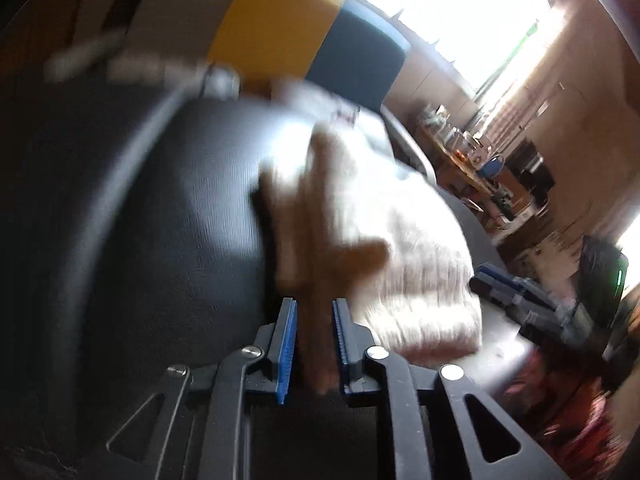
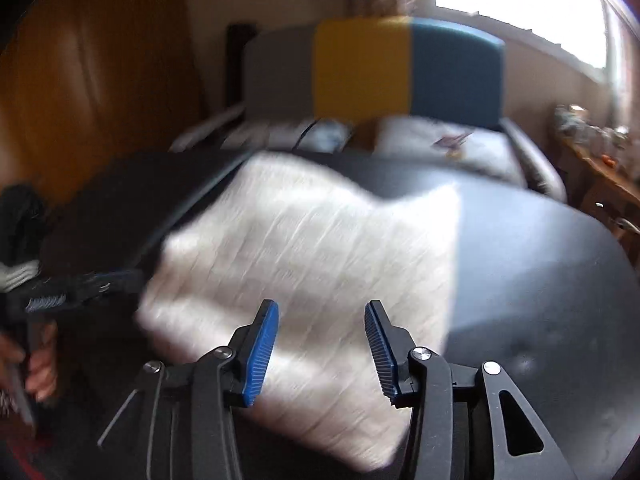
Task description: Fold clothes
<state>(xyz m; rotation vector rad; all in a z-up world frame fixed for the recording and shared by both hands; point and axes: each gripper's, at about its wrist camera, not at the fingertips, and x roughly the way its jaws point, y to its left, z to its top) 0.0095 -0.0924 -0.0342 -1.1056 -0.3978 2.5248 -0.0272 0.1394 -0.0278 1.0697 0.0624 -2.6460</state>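
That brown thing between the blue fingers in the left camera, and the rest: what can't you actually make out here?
- Brown item, left wrist view: motion blur hides what it is, and whether the left gripper truly pinches it.
- White garment, both views: blur hides its type and folds; the right gripper covers its near edge.
- Shelf clutter, left wrist view: too small and glare-washed.

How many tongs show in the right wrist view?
2. The right tongs sit at the bottom middle, open above the white knitted cloth. The left tongs are at the left edge, blurred, beside the cloth's left side, held by a hand. None seem hidden.
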